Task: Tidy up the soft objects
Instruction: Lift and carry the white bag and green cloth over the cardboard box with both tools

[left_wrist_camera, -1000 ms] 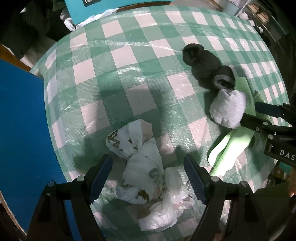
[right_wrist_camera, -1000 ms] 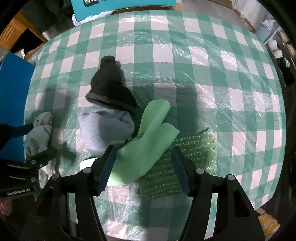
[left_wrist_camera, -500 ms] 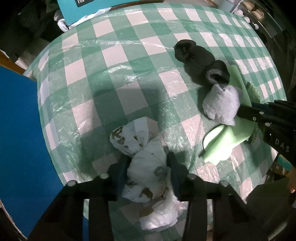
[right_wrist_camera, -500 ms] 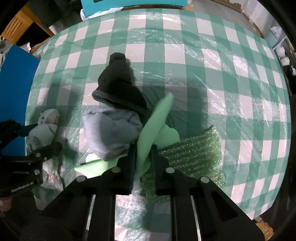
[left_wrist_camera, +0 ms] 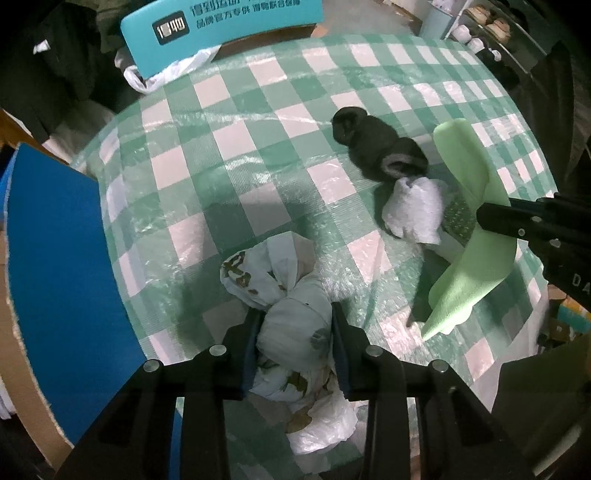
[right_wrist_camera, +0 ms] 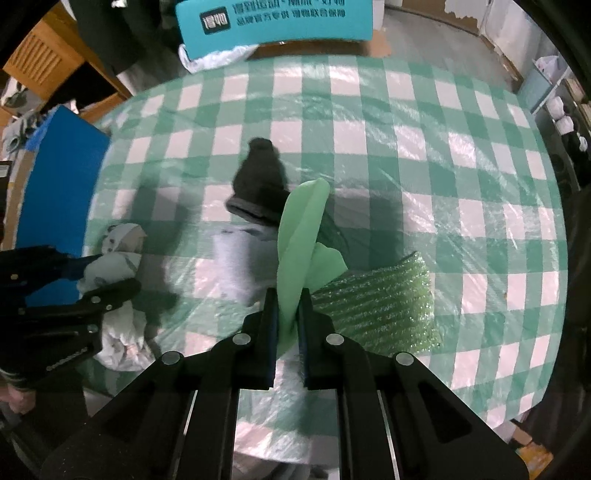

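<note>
My left gripper (left_wrist_camera: 295, 316) points straight down, and its jaws are closing on a crumpled white plastic bag bundle (left_wrist_camera: 267, 271) with brown print, pads pressed into its sides. My right gripper (right_wrist_camera: 288, 298) is shut on a light green foam sheet (right_wrist_camera: 301, 221), which stands up folded between the pads and hangs above the table. In the left wrist view the same green sheet (left_wrist_camera: 469, 177) curls up and down from the right gripper (left_wrist_camera: 493, 218). A black knitted piece (right_wrist_camera: 260, 181) and a grey sock (right_wrist_camera: 240, 266) lie beside it. Green bubble wrap (right_wrist_camera: 380, 306) lies under the sheet.
A round table with a green and white checked cloth (left_wrist_camera: 258, 147) under clear plastic holds everything. A blue board (left_wrist_camera: 55, 258) stands along the left edge. A teal sign (left_wrist_camera: 221, 22) and a white bag (left_wrist_camera: 162, 74) sit beyond the far edge.
Both grippers went from open to shut, the left on the white bag bundle, the right on the green sheet. Both have risen, and the green sheet now stands up off the table.
</note>
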`<state>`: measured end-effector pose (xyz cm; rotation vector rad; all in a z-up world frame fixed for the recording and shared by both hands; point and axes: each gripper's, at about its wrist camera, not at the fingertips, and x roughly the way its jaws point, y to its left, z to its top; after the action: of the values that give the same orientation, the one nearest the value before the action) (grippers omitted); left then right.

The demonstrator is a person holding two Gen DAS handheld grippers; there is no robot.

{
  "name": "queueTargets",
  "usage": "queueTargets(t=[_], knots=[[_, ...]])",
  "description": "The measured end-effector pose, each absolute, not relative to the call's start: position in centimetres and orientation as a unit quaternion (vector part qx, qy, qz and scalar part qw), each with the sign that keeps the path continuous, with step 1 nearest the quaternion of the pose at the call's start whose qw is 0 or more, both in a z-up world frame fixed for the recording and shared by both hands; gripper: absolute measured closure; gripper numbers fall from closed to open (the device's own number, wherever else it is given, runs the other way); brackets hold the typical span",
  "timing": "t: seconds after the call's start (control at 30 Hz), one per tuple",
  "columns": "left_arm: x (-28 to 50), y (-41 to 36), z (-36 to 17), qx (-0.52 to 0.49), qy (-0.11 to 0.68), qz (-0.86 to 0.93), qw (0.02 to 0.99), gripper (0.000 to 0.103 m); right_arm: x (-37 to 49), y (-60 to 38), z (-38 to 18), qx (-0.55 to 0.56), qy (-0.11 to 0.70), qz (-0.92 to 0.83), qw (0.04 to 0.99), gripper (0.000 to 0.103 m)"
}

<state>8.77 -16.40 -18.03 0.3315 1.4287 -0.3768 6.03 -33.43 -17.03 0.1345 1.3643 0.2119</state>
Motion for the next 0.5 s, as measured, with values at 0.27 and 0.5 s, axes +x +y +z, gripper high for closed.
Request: queueTargets(t=[0.27,0.5], knots=[[7.2,-16.2,-15.3,0.158,0.625,-0.173,0.744,0.07,5.1,-32.5,-14.2,0.048,0.608,0.11,0.785,0.094],[5.9,-16.2,-13.0,0.173,0.597,-0.173,0.764,0.07,4.6,-31.4,-11.9,0.03,0.592,0.115,0.797,0.094]])
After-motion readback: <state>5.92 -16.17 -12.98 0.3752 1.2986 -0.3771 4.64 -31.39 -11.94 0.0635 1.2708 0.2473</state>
